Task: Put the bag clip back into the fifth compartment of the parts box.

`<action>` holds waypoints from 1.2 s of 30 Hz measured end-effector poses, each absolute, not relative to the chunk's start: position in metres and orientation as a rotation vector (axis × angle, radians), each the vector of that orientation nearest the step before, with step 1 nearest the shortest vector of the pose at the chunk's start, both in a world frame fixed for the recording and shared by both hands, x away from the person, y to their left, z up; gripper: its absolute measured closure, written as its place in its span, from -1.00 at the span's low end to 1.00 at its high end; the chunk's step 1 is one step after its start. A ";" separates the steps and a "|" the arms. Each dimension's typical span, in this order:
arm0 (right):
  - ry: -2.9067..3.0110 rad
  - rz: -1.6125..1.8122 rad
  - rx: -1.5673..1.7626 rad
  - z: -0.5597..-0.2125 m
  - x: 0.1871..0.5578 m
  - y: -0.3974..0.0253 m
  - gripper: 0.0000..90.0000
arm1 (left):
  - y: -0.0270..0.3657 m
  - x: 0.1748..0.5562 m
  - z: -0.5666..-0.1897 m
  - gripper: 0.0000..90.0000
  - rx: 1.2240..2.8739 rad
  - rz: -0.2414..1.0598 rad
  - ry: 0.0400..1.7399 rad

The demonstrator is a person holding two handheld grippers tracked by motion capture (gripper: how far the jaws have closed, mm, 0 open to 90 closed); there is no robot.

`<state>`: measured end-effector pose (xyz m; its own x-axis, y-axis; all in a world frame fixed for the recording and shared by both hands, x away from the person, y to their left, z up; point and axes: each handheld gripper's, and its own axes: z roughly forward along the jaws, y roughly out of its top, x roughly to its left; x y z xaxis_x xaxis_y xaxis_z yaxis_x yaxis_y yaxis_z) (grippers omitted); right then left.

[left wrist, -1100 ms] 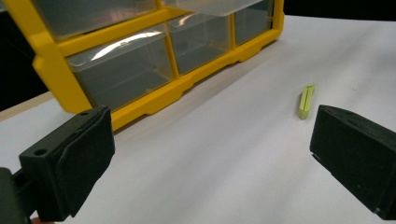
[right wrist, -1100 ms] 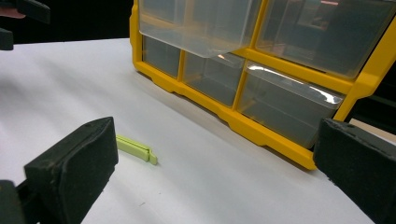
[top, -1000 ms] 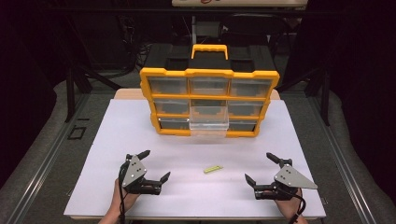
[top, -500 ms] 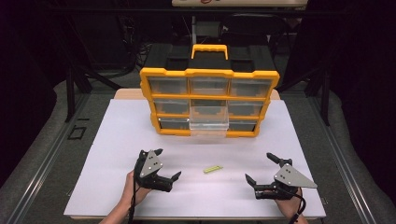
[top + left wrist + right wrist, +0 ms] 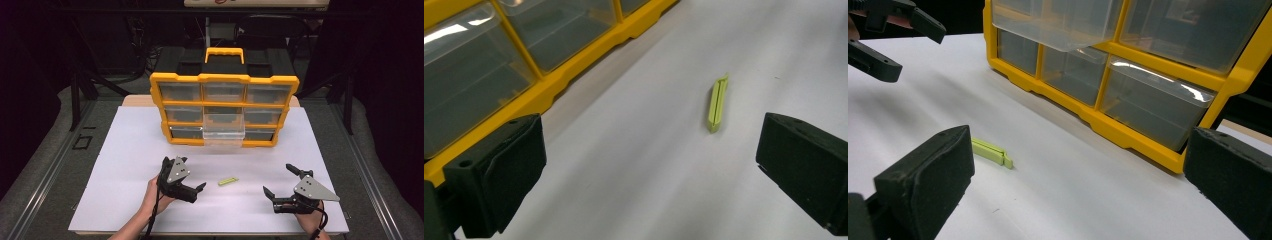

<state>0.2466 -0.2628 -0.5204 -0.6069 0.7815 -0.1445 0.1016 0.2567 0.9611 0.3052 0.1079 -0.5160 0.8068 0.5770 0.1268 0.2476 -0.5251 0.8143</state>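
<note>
Setting: white sheet-covered table [image 5: 125, 165] in a dark room, with a yellow-framed plastic organiser of clear drawers [image 5: 223, 110] standing at the far side, one middle drawer [image 5: 224, 131] pulled partly out.
Object in play: small lime-green plastic clip [image 5: 228, 181], a slim flat stick lying on the bare sheet near the front, well clear of the organiser.
Long axis: runs left to right across the table, its right end tipped slightly toward the far side; in the left gripper view the clip [image 5: 718, 103] points away almost along the line of sight.
Left gripper [image 5: 192, 192]: black jaws spread wide, holding nothing, angled toward the clip, which lies just to its right and a little farther off; from its own camera the clip sits ahead between the jaws, closer to the right one.
Right gripper [image 5: 282, 182]: jaws also wide and empty, resting near the front right; the clip [image 5: 992, 151] lies to its left.
Nearer hand: the left, by a clear margin.
Likely call: a short reach to the right, jaws set to close across the clip's thin width.
</note>
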 end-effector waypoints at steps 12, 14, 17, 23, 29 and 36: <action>1.909 1.390 0.809 -0.521 0.247 -0.264 -1.00 | 0.080 0.312 -0.515 -1.00 2.213 0.429 0.578; 1.911 1.391 0.810 -0.521 0.247 -0.264 -1.00 | 0.076 0.313 -0.515 -1.00 2.227 0.430 0.568; 1.915 1.389 0.807 -0.521 0.247 -0.264 -1.00 | 0.071 0.314 -0.515 -1.00 2.249 0.431 0.553; 1.921 1.387 0.808 -0.522 0.248 -0.264 -1.00 | 0.062 0.316 -0.516 -1.00 2.284 0.422 0.537; 1.923 1.387 0.810 -0.522 0.248 -0.264 -1.00 | 0.055 0.319 -0.518 -1.00 2.318 0.415 0.525; 1.926 1.385 0.811 -0.522 0.248 -0.264 -1.00 | 0.048 0.322 -0.518 -1.00 2.340 0.415 0.523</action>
